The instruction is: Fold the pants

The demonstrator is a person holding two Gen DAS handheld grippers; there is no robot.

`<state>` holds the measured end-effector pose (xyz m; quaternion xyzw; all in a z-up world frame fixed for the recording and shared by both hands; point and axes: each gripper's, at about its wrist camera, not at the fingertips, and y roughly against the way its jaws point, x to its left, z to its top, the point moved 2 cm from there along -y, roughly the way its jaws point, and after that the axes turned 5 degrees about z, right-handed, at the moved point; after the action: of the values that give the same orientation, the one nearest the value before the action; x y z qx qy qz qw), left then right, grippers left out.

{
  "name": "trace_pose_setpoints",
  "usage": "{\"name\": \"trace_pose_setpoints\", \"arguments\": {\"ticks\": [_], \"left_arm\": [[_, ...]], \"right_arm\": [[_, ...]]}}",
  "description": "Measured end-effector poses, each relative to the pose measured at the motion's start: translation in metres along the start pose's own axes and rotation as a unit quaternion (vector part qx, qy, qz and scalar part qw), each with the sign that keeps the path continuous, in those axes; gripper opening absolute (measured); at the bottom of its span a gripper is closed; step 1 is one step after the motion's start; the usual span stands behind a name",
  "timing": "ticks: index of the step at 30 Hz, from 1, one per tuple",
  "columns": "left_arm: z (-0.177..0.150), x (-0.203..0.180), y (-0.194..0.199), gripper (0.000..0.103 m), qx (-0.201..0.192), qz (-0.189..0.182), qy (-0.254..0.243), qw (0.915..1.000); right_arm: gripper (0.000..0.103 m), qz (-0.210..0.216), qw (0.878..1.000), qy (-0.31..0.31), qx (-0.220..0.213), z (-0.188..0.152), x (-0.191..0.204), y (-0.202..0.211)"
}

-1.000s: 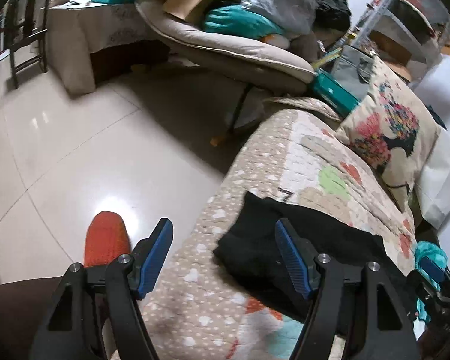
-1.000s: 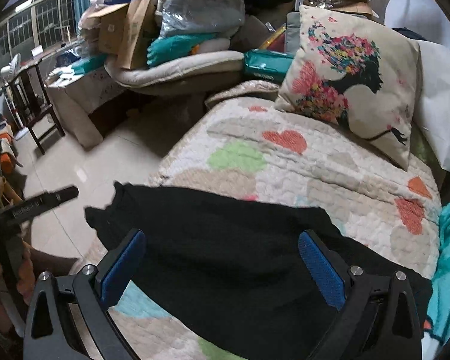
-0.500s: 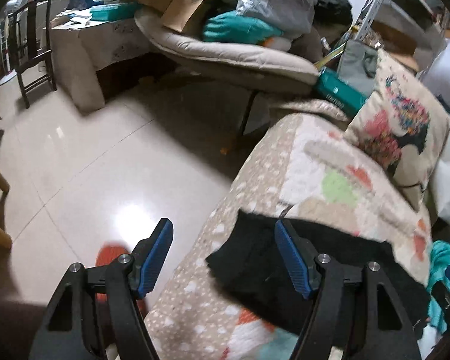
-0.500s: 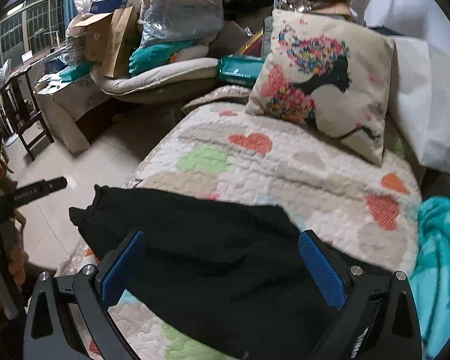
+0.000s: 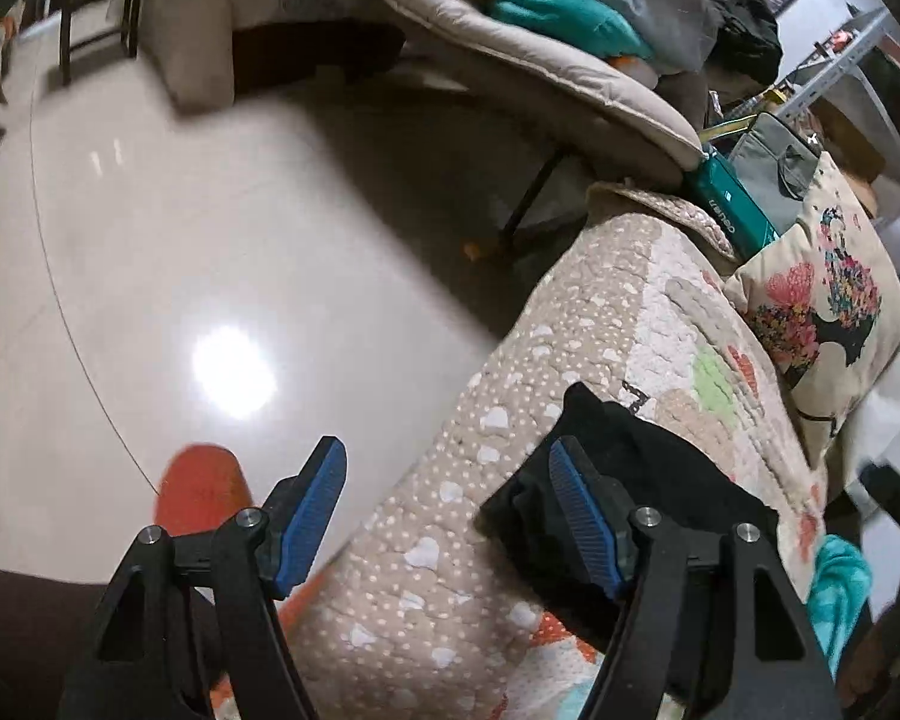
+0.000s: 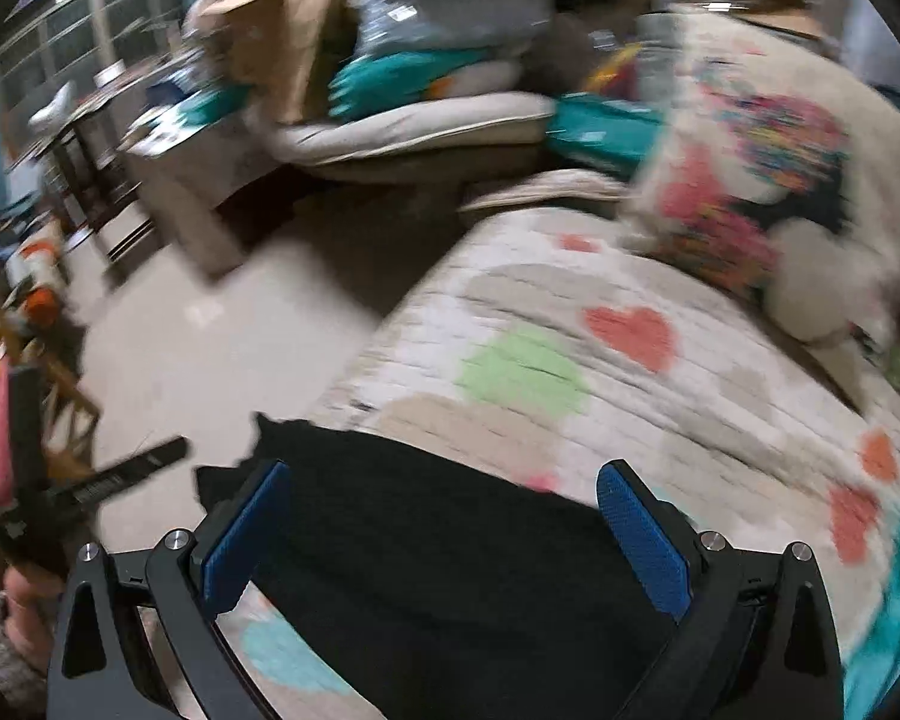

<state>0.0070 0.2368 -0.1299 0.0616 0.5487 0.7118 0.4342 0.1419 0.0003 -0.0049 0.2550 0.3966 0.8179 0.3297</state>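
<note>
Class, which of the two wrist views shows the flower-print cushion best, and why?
The left wrist view: the flower-print cushion is sharp there, its print of flowers and a dark figure easy to read, leaning at the far end of the quilt. The right wrist view shows the cushion larger, but smeared by motion blur.

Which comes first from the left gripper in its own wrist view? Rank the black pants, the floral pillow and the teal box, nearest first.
From the left gripper:
1. black pants, by its right finger.
2. floral pillow, farther up the quilt on the right.
3. teal box, beyond the pillow's far corner.
</note>
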Motion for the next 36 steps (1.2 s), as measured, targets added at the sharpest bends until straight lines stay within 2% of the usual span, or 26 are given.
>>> {"name": "trace_pose_setpoints", "arguments": {"ticks": [5,9,16,21,24,26,27,29,30,31,36], "left_arm": [[-0.011,-0.015,-0.014,0.07,0.027,-0.028,-0.009,0.9992],[-0.019,-0.02,-0.025,0.07,0.048,-0.042,-0.006,0.998],[-0.033,-0.019,-0.054,0.07,0.098,-0.058,0.036,0.9928],[-0.033,-0.023,-0.058,0.072,0.097,-0.058,0.04,0.9928],[-0.034,-0.022,-0.06,0.071,0.102,-0.061,0.048,0.9918],[-0.032,-0.022,-0.06,0.06,0.108,-0.063,0.048,0.9911],[-0.031,-0.022,-0.06,0.058,0.11,-0.062,0.047,0.9908],[-0.029,-0.024,-0.056,0.039,0.113,-0.076,0.046,0.9895],[-0.028,-0.026,-0.054,0.038,0.114,-0.076,0.042,0.9897],[-0.027,-0.028,-0.052,0.022,0.115,-0.089,0.042,0.9885],[-0.026,-0.032,-0.043,0.019,0.125,-0.122,0.054,0.9832]], "right_arm": [[0.103,0.061,0.993,0.062,0.079,0.028,0.038,-0.066],[0.103,0.079,0.982,0.104,0.133,0.03,0.058,-0.113],[0.102,0.11,0.97,0.1,0.192,0.033,0.075,-0.169],[0.099,0.121,0.96,0.094,0.235,0.027,0.083,-0.194],[0.088,0.122,0.953,0.107,0.254,0.018,0.092,-0.199],[0.07,0.108,0.951,0.119,0.266,0.01,0.095,-0.204],[0.065,0.097,0.951,0.125,0.267,0.008,0.096,-0.204],[0.04,0.083,0.951,0.128,0.267,0.008,0.098,-0.203],[0.038,0.087,0.951,0.121,0.27,0.009,0.097,-0.201],[0.036,0.088,0.952,0.117,0.269,0.01,0.098,-0.198],[0.031,0.074,0.957,0.125,0.251,0.013,0.101,-0.178]]}}
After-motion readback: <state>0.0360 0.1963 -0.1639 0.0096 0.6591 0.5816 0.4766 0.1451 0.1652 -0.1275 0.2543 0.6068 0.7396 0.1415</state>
